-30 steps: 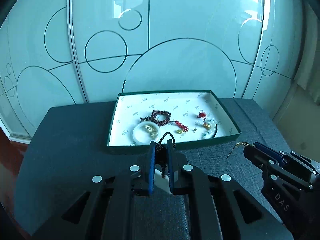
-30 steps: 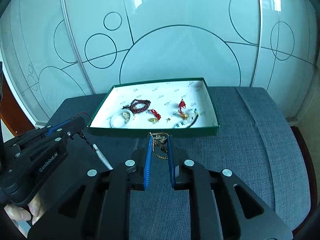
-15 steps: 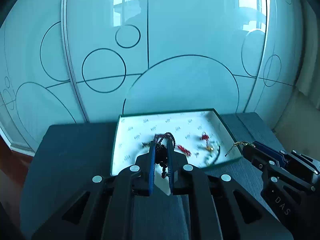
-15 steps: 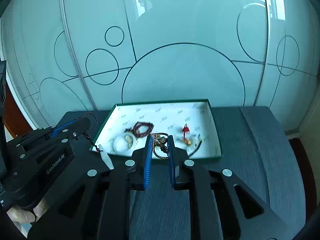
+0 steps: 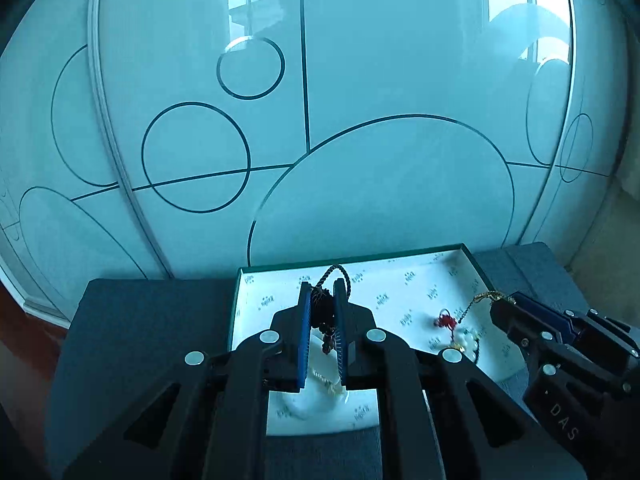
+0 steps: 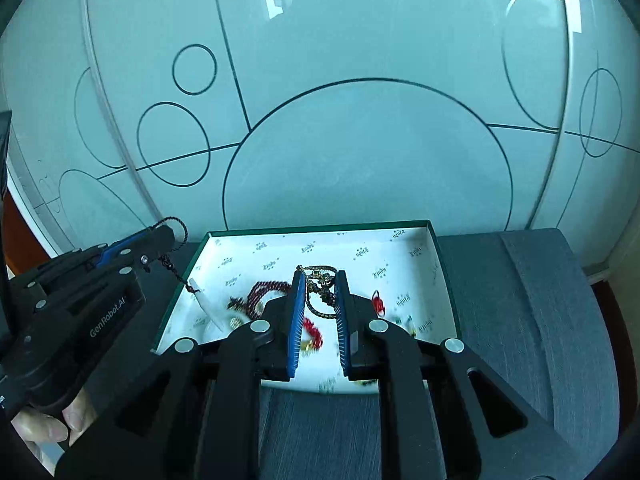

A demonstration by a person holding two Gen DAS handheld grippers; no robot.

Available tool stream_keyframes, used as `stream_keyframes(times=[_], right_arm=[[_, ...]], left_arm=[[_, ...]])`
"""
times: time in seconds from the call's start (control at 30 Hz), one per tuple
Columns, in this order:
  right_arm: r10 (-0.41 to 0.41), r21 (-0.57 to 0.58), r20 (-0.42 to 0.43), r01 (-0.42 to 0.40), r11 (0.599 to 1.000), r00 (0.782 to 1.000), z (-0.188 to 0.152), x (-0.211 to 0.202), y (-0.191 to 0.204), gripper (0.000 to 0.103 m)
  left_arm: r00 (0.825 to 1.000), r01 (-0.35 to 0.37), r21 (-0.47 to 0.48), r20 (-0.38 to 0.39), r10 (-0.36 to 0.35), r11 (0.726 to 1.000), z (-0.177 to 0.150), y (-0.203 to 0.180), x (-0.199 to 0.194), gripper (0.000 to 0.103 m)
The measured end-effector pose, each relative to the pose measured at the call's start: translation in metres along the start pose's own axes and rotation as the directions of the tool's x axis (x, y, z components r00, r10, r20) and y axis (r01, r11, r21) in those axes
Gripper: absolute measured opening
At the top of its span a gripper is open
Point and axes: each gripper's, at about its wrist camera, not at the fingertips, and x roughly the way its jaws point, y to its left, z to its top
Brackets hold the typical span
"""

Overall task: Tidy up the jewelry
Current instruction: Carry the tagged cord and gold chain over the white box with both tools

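Observation:
A green-rimmed box with white printed lining sits on the grey fabric table and holds several loose pieces. My left gripper is shut on a dark cord necklace; its white pendant dangles over the box's left part. My right gripper is shut on a gold chain and hangs over the box's middle. Inside lie a dark red bead bracelet and red knotted charms.
A frosted glass wall with dark circle lines rises right behind the table. The grey fabric table stretches to the right of the box. A person's hand holds the left gripper's grip at the lower left.
Both grippers have travelled forward from the table in front of the box to above its inside, each still holding its piece. The box now lies close beneath the fingers.

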Motion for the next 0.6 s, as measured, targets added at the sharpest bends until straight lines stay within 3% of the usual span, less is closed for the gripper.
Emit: stream_keyframes(times=[0.6], right_arm=[[-0.043, 0.019, -0.169, 0.047, 0.999, 0.985, -0.009, 0.118, -0.020, 0.015]], left_arm=[[0.993, -0.038, 0.029, -0.109, 0.041, 0.999, -0.013, -0.013, 0.102, 0.011]])
